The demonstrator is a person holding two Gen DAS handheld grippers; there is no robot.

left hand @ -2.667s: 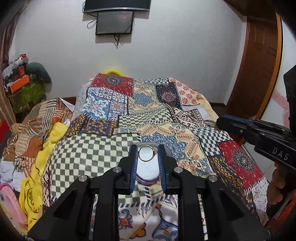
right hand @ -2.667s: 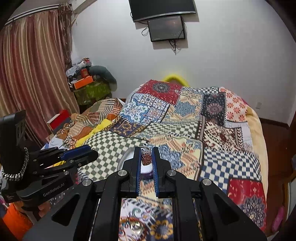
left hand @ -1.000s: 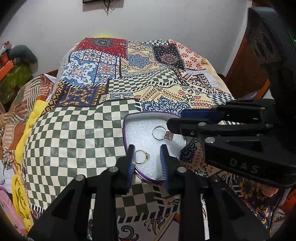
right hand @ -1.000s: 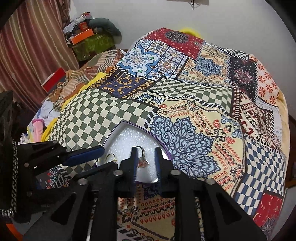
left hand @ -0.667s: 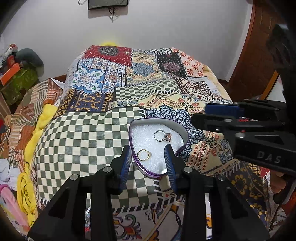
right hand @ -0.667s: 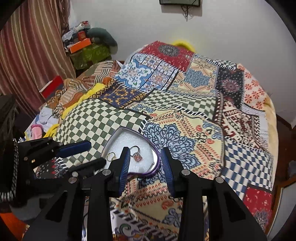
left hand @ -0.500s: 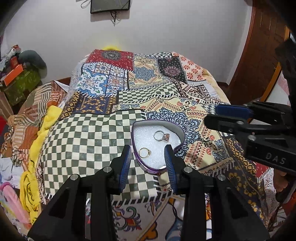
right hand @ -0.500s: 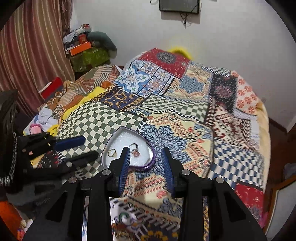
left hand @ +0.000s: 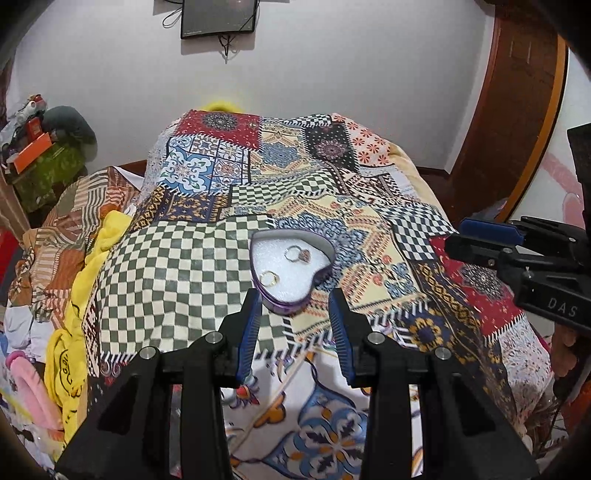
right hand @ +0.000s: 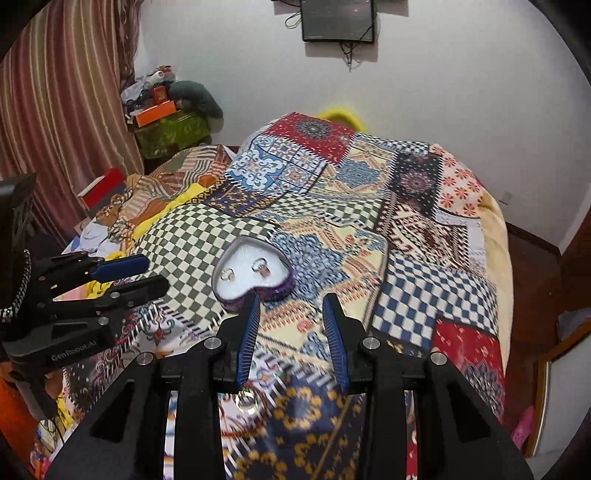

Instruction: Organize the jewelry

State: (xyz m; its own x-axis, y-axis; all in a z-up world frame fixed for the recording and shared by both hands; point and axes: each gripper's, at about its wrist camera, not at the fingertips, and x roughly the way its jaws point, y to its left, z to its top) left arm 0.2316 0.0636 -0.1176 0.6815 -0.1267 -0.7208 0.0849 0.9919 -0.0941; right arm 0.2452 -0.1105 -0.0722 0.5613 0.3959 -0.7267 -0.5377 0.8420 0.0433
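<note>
A: Left wrist view, nearest first. Left tongs [left hand: 295, 299] stand parted, blue pads bare, nothing between them. Their jaws have just been opening a little.

B: Over what?

A: Over the patchwork quilt [left hand: 177, 273] on the bed, short of the heart-shaped box [left hand: 291, 266]. The box's pointed end shows just beyond the fingertips, apart from them.

B: Box contents?

A: White foam lining. Plain gold ring [left hand: 268, 278] near the point, and a ring with a reddish stone [left hand: 299, 254] further in, toward the lobes. The two lie apart, both flat on the foam.

B: Right wrist view?

A: Right tongs [right hand: 291, 301] are likewise parted and empty; those jaws have also just been opening. Same box [right hand: 255, 273] lies beyond the left fingertip, on the seam between the green checked patch and the blue floral one, toward the near end of the bed. Gold ring [right hand: 227, 274] on the left, stone ring [right hand: 261, 266] on the right.

B: Each tool visible to the other?

A: Yes. Left one at the left edge of the right view, right one at the right edge of the left view, with a hand [left hand: 565, 347] below it.

B: Further off?

A: Yellow cloth [left hand: 107, 236] along the bed's left edge, white wall, dark screen [right hand: 338, 18] mounted high.
</note>
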